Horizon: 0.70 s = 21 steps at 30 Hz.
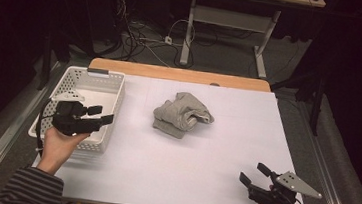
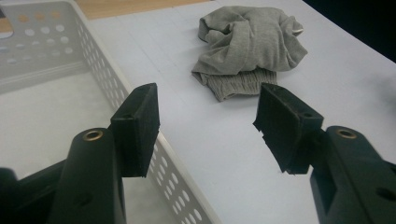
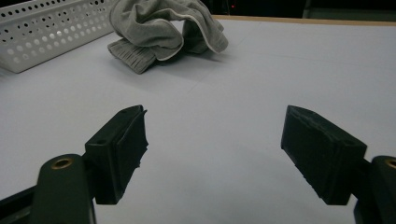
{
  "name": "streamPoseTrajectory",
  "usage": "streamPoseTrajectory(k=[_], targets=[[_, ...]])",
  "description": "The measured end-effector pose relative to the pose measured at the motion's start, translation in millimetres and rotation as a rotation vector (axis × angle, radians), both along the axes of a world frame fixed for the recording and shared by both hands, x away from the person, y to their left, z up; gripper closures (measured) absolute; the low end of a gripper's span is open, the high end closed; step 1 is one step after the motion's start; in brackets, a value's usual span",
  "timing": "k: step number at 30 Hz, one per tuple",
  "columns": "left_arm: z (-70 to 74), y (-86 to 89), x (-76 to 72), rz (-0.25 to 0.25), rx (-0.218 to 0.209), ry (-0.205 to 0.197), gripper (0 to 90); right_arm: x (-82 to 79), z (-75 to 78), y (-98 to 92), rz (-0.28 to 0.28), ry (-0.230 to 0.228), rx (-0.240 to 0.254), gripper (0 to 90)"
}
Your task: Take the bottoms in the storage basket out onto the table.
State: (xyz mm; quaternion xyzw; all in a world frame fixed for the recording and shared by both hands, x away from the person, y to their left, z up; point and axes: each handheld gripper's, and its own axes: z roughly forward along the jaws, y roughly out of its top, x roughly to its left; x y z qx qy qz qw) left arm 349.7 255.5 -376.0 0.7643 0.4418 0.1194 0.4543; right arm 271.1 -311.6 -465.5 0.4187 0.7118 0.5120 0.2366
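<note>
From the high view, a grey garment (image 1: 183, 115) lies bunched up in the middle of the white worktop (image 1: 203, 159). It looks like a sweatshirt, but it is too crumpled to be sure. It is soft cloth, so it is probably light and floppy and will sag and hang down when it is lifted. A white basket (image 1: 113, 108) with little holes in its walls stands at the left, well apart from the garment. Nothing lies in the basket. The left tongs (image 1: 104, 114) hover over the basket's near right corner, apart and with nothing in them. The right tongs (image 1: 254, 173) sit near the front right corner of the worktop, also apart and holding nothing.

In the left gripper view, the garment (image 2: 247, 46) shows a ribbed hem on its near edge. That thick band, or a fat fold on top, is likely the best place to pinch, because thin single cloth may slip out. The basket (image 2: 105, 70) is just beside the left pad, and its floor is bare.

In the right gripper view, the garment (image 3: 163, 30) lies far ahead of the wide-apart pads, near the basket (image 3: 51, 35). A rolled edge curls over its top.
</note>
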Motion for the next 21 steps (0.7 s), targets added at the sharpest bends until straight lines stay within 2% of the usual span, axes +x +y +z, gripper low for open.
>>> streamPoseTrajectory(k=[9, 15, 21], targets=[[-2.4, 4.4, -8.7, 0.011, -0.006, -0.02, 37.1, -0.5, 0.2, 0.1, -0.002, 0.0, 0.0, 23.1], [-4.3, 4.7, -15.2, 0.008, 0.009, -0.036, 36.7, -0.4, 0.2, -0.1, -0.001, 0.0, 0.0, 23.1], [-7.2, 6.8, -21.5, 0.011, -0.003, -0.044, 36.5, -0.7, 0.3, -0.3, -0.001, -0.002, 0.0, 23.1]])
